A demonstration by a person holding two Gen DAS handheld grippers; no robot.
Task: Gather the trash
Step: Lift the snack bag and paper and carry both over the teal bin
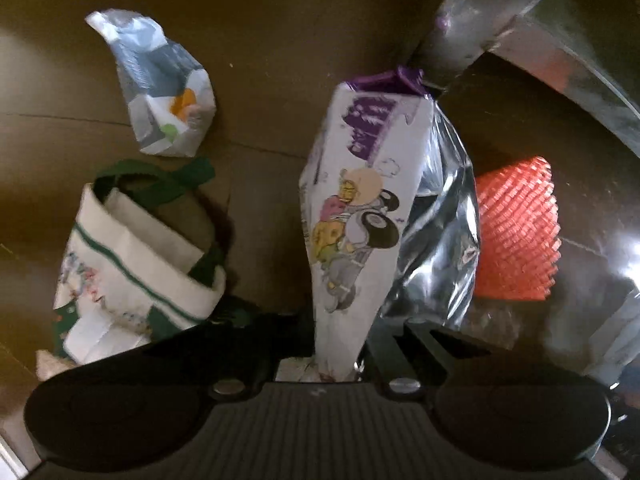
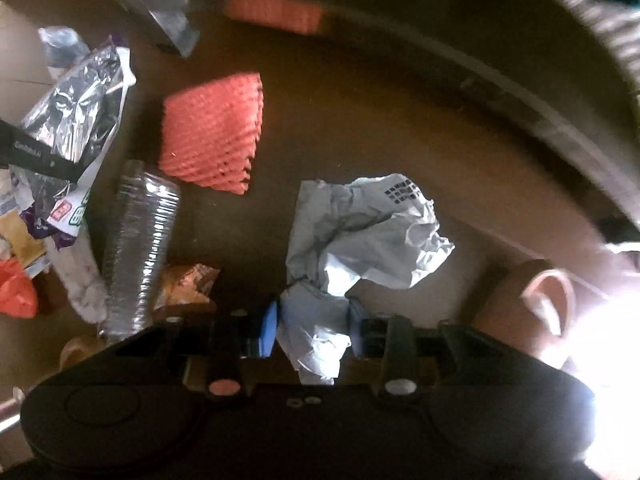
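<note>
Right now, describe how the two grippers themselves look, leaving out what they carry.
The left gripper is black: a ribbed central plate, two rounded lobes, two silver screws. The right gripper is black too, with blue pads on its jaws, one pinkish and one white round fastener, and small holes in the middle. No cables or sleeves show.

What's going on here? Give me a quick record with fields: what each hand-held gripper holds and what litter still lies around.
left hand-held gripper: shut on cartoon snack wrapper
right hand-held gripper: shut on crumpled grey paper
loose on floor: orange foam net, crushed plastic bottle, small crumpled wrapper
nearby: white tote bag with green handles
surface: brown floor
</note>
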